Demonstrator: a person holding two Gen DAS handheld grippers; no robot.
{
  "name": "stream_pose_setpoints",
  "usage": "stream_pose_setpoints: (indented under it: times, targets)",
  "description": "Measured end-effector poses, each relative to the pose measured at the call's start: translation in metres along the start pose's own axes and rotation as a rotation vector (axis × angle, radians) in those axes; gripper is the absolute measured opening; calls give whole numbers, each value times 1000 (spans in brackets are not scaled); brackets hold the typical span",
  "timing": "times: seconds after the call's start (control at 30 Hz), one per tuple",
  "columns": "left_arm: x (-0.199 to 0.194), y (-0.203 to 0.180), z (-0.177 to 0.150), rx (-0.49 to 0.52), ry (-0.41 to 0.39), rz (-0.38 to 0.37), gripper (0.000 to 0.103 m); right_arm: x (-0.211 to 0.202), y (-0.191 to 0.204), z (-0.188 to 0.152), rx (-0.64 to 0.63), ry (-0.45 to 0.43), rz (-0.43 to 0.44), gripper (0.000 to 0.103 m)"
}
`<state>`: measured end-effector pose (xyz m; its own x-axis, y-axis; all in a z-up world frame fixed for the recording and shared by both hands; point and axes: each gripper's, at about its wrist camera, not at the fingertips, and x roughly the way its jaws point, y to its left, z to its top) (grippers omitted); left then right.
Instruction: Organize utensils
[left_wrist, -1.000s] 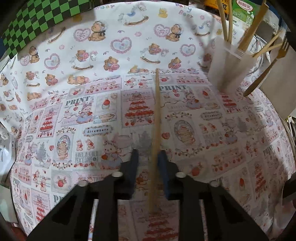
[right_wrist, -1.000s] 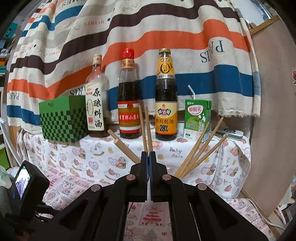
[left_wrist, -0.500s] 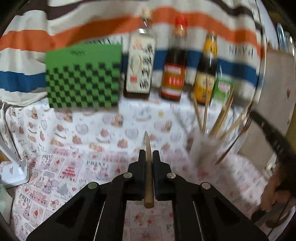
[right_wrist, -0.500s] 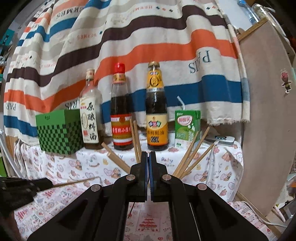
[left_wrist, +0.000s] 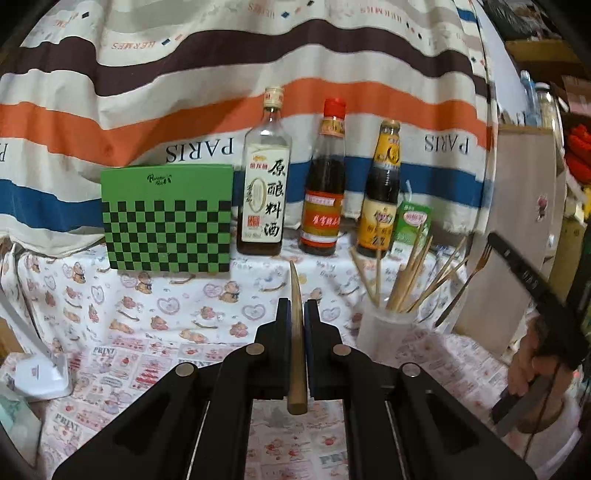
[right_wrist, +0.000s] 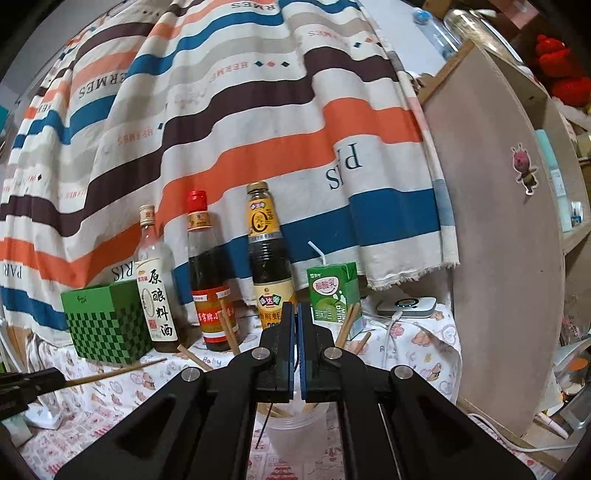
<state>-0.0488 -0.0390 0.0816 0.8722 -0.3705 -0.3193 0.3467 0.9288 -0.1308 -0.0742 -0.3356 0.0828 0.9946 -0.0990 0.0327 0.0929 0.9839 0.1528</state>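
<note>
- Left gripper (left_wrist: 297, 314) is clamped tight on a single wooden chopstick (left_wrist: 296, 332), gripped partway along its length; the tapered tip pokes out ahead of the pads, the blunt butt end hangs back toward the camera.
- That chopstick is up off the printed tablecloth (left_wrist: 147, 314), pointing toward the row of bottles at the back.
- From the right wrist view, the same chopstick (right_wrist: 110, 373) shows at the left edge, sticking out of the left gripper (right_wrist: 62, 382) roughly level above the cloth.
- Off to the right of the held stick stands the translucent utensil cup (left_wrist: 384, 332), bristling with more chopsticks and a fork (left_wrist: 465, 284) leaning out its right side.
- Right gripper (right_wrist: 296, 325) has its jaws pressed together; a thin dark sliver shows in the slit between them, and I cannot tell what it is.
- Directly below and ahead of it sits the utensil cup (right_wrist: 295, 424), chopsticks fanning out either side of the jaws.
- Back row: green checkered box (left_wrist: 168, 218), clear cooking-wine bottle (left_wrist: 264, 192), red-capped sauce bottle (left_wrist: 325, 192), gold-labelled oyster sauce bottle (left_wrist: 382, 199), green drink carton (left_wrist: 410, 229).
- A person's hand (left_wrist: 528, 365) holds the right gripper's handle at the far right of the left wrist view.
</note>
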Motion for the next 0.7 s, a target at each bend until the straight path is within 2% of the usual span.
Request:
stream_pose_setpoints:
  times: [0.07, 0.17, 0.27, 0.4, 0.57, 0.7]
  targets:
    - [-1, -2, 5, -2, 37, -27, 6, 1, -3, 0, 8, 2, -3, 2]
    - [-6, -7, 12, 18, 66, -29, 6, 4, -8, -1, 24, 7, -7, 2]
    - [-10, -9, 19, 5, 69, -45, 6, 5, -12, -4, 40, -2, -1, 2]
    - [-7, -19, 24, 8, 153, -138, 6, 6, -19, -7, 60, -15, -16, 2]
    - [-1, -50, 26, 86, 208, -166, 6, 6, -30, -5, 92, -29, -43, 2]
    - [16, -69, 30, 118, 247, -130, 6, 5, -33, -5, 99, -46, -41, 2]
